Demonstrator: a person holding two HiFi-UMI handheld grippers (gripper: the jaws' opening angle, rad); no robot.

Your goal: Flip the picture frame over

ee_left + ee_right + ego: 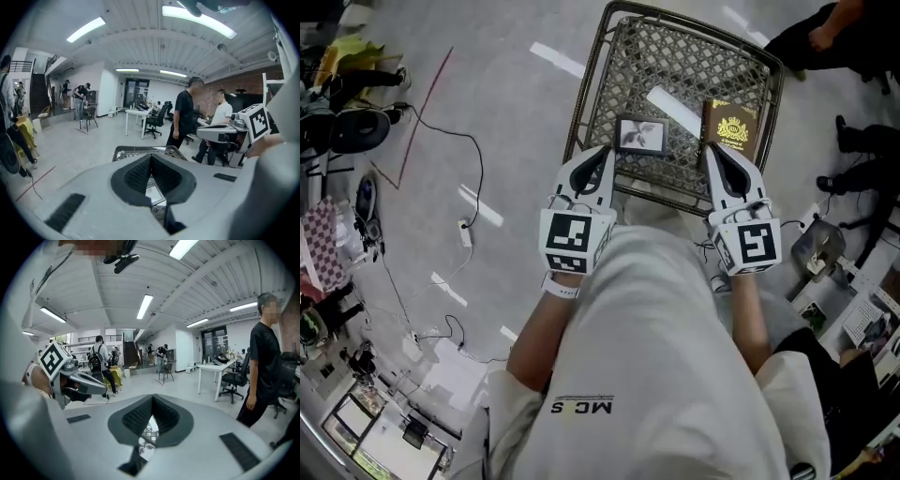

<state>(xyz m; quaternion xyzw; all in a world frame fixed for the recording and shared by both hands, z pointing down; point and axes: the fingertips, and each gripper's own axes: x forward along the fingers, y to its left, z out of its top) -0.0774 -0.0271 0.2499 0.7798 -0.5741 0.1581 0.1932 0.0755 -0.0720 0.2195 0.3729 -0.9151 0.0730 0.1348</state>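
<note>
Head view shows your left gripper (605, 155) and right gripper (713, 153) both pinched shut on nothing, hovering over the mesh table's (588, 75) near rim. The picture frame (640, 136) lies picture-side up on that table near the same rim, its long axis running left to right.

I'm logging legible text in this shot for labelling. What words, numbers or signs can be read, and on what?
"MC" and "S": dark print on the person's white shirt; any letter between them is unreadable.
Gold lettering and crest on the dark red booklet: too small to read.
Left marker cube and right marker cube: black-and-white square patterns, no words.
Picture frame: no text visible.
</note>
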